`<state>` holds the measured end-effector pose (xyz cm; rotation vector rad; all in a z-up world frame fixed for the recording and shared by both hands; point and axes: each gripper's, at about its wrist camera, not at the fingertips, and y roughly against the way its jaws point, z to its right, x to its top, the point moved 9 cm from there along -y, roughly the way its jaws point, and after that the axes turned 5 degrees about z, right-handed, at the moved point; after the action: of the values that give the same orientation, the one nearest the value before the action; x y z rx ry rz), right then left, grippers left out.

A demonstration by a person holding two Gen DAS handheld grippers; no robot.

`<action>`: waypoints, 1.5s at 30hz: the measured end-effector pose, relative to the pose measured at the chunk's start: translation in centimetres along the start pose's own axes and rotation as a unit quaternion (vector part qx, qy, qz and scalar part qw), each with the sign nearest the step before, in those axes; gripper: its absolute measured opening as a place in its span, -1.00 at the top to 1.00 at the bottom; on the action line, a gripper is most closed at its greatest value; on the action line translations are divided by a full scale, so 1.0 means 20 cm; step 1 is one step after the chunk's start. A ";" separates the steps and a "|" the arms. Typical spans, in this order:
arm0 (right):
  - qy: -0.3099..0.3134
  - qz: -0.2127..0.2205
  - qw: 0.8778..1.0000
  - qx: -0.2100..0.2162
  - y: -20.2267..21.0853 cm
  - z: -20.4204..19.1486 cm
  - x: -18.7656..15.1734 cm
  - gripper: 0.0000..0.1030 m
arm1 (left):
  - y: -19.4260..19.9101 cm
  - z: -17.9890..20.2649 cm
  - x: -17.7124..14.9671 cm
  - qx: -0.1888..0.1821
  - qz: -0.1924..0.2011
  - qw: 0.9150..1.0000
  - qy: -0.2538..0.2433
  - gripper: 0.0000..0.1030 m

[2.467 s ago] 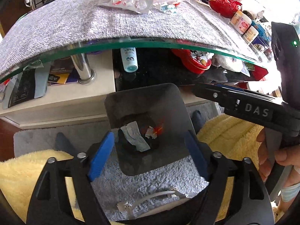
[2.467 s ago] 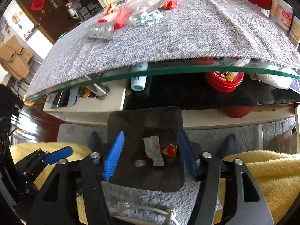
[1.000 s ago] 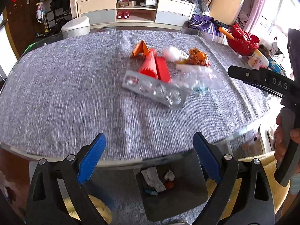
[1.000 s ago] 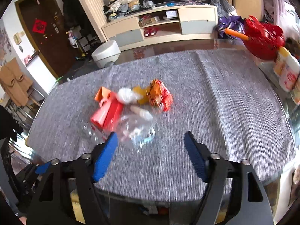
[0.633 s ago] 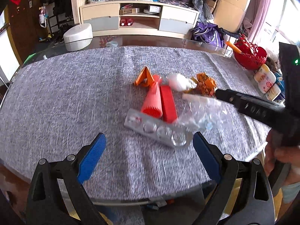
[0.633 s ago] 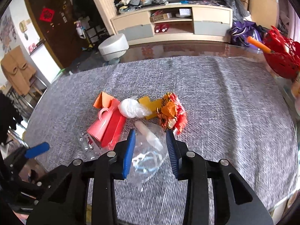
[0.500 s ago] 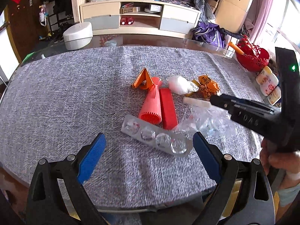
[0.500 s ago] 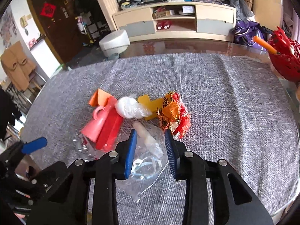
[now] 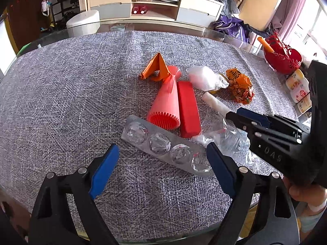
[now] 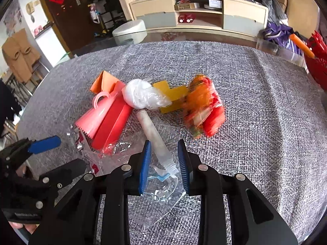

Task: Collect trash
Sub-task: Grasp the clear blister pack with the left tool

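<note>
Right claw (image 10: 163, 159) closing, narrow, around white tube (image 10: 152, 132) on clear wrapper (image 10: 157, 194) beside red box (image 10: 111, 122); left claw (image 9: 161, 169) wide, closing, over blister tray (image 9: 165, 145); risk: crinkly film slipping free

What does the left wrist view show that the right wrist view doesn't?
Only the left wrist view shows the whole clear blister tray with its four domes, ahead of the open left gripper.

Only the right wrist view shows the yellow card, and the right gripper closing around the white tube on clear plastic film.

Both show the pink cone, red box, orange snack wrapper and grey cloth.
</note>
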<state>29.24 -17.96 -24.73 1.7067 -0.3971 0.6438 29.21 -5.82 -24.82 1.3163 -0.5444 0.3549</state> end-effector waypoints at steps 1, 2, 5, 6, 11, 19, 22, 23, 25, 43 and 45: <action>0.007 0.002 1.000 -0.007 0.00 0.00 -0.01 0.64 | 0.00 0.00 0.00 0.000 0.000 1.000 0.000 -0.59; 0.013 0.002 1.000 -0.012 0.00 0.01 -0.01 0.66 | -0.01 0.00 0.00 -0.001 0.001 1.000 0.000 -0.59; 0.007 0.005 1.000 -0.018 0.01 0.04 -0.01 0.72 | -0.03 0.02 0.00 -0.015 -0.006 1.000 0.012 -0.59; 0.002 0.007 1.000 -0.023 0.02 0.06 -0.01 0.72 | -0.04 0.03 0.00 -0.021 -0.011 1.000 0.015 -0.58; -0.018 0.016 0.999 -0.037 0.08 0.17 -0.01 0.72 | -0.08 0.10 -0.03 -0.022 -0.020 1.000 0.003 -0.57; -0.025 0.043 0.999 -0.016 0.22 0.18 0.03 0.73 | -0.11 0.15 -0.04 -0.012 -0.022 1.000 -0.006 -0.57; -0.030 0.048 0.998 -0.004 0.26 0.17 0.04 0.72 | -0.13 0.17 -0.04 0.012 -0.024 0.999 -0.030 -0.58; -0.031 0.049 0.998 -0.002 0.27 0.17 0.04 0.72 | -0.13 0.18 -0.05 0.022 -0.025 0.999 -0.037 -0.58; -0.033 0.049 0.998 0.002 0.29 0.17 0.03 0.72 | -0.13 0.19 -0.06 0.030 -0.023 0.999 -0.038 -0.58; -0.037 0.049 0.998 0.022 0.50 0.04 -0.16 0.72 | 0.09 0.15 -0.30 -0.015 -0.024 0.999 -0.036 0.04; -0.036 0.046 0.998 0.025 0.51 0.01 -0.20 0.72 | 0.11 0.13 -0.33 -0.011 -0.025 0.999 -0.031 0.46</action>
<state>20.19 -20.83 -19.22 1.7706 -0.5159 0.6651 22.18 -7.45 -26.30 1.3205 -0.5642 0.2669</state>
